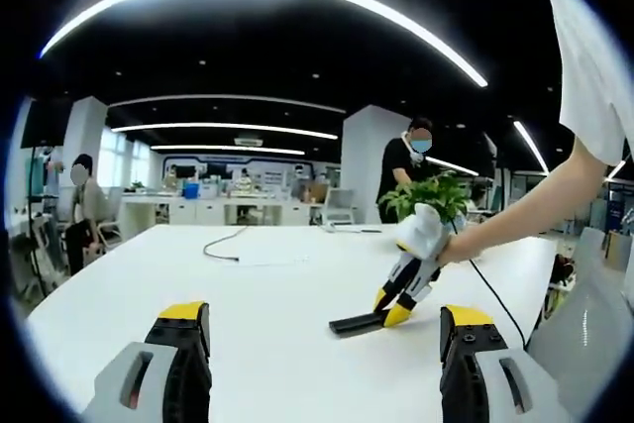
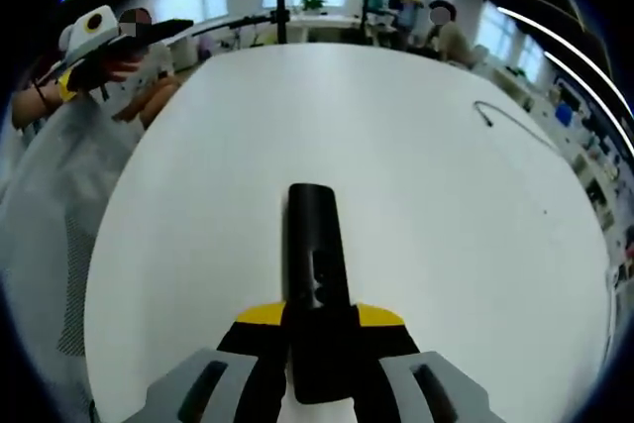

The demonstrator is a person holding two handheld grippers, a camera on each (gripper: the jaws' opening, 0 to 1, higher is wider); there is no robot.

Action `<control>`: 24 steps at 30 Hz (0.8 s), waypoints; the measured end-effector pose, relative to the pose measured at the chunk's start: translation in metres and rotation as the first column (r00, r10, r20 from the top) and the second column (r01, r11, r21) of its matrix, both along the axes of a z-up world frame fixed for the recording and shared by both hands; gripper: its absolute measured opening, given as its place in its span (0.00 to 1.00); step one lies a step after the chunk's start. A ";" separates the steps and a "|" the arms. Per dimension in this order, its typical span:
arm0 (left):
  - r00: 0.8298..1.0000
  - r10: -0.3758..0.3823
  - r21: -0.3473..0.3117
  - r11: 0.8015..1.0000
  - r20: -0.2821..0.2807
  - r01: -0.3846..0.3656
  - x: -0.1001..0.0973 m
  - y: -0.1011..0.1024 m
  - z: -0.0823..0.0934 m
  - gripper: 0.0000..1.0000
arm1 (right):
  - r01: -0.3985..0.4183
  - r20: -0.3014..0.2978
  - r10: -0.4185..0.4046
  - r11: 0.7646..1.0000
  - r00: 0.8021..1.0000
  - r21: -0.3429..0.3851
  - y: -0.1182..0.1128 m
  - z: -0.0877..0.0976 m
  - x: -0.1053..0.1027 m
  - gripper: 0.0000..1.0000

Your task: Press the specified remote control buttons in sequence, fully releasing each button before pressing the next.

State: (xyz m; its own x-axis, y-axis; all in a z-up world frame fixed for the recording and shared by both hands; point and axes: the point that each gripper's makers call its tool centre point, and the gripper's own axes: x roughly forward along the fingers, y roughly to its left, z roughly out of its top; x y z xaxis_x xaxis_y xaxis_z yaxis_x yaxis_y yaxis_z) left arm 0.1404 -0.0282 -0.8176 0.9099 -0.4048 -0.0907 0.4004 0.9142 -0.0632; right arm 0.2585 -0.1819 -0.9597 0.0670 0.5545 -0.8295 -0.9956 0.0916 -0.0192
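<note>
A black remote control (image 2: 312, 245) lies flat on the white table (image 2: 446, 245), pointing away from me in the right gripper view. My right gripper (image 2: 322, 316) has its yellow-tipped jaws against both sides of the remote's near end, shut on it. In the left gripper view a hand holds that right gripper (image 1: 389, 310) tilted down at one end of the remote (image 1: 355, 324). My left gripper (image 1: 322, 316) hovers over the table short of the remote, its jaws wide open with nothing between them. The left gripper (image 2: 149, 37) is also seen raised at the table's far left edge.
A thin dark cable (image 1: 223, 245) lies across the far part of the table (image 1: 248, 284). A potted plant (image 1: 436, 195) stands beyond the remote. A person in black (image 1: 406, 165) stands behind it, and another person (image 1: 84, 205) sits at the left.
</note>
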 end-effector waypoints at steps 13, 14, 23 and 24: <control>1.000 -0.007 0.009 1.000 -0.023 0.008 0.000 -0.002 -0.005 1.00 | 0.015 -0.006 -0.015 1.000 1.000 0.018 0.000 0.001 0.028 0.21; 1.000 -0.010 0.010 1.000 -0.024 0.010 0.000 -0.003 -0.005 1.00 | 0.007 0.003 -0.007 1.000 1.000 0.016 0.000 0.001 0.031 0.21; 0.999 -0.013 0.017 1.000 -0.043 0.013 0.001 -0.003 -0.009 1.00 | -0.021 -0.004 0.021 1.000 1.000 -0.011 0.002 0.002 0.050 0.22; 0.999 -0.014 0.014 1.000 -0.044 0.015 0.001 -0.003 -0.009 1.00 | -0.022 -0.004 0.022 1.000 1.000 -0.015 0.002 0.002 0.051 0.22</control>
State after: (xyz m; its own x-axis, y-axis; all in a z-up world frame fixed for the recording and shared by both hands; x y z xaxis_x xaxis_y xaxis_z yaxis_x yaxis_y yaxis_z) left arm 0.1416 -0.0315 -0.8269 0.8989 -0.4165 -0.1364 0.4109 0.9091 -0.0682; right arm 0.3094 -0.1795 -0.9576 0.0516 0.5431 -0.8381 -0.9975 0.0689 -0.0167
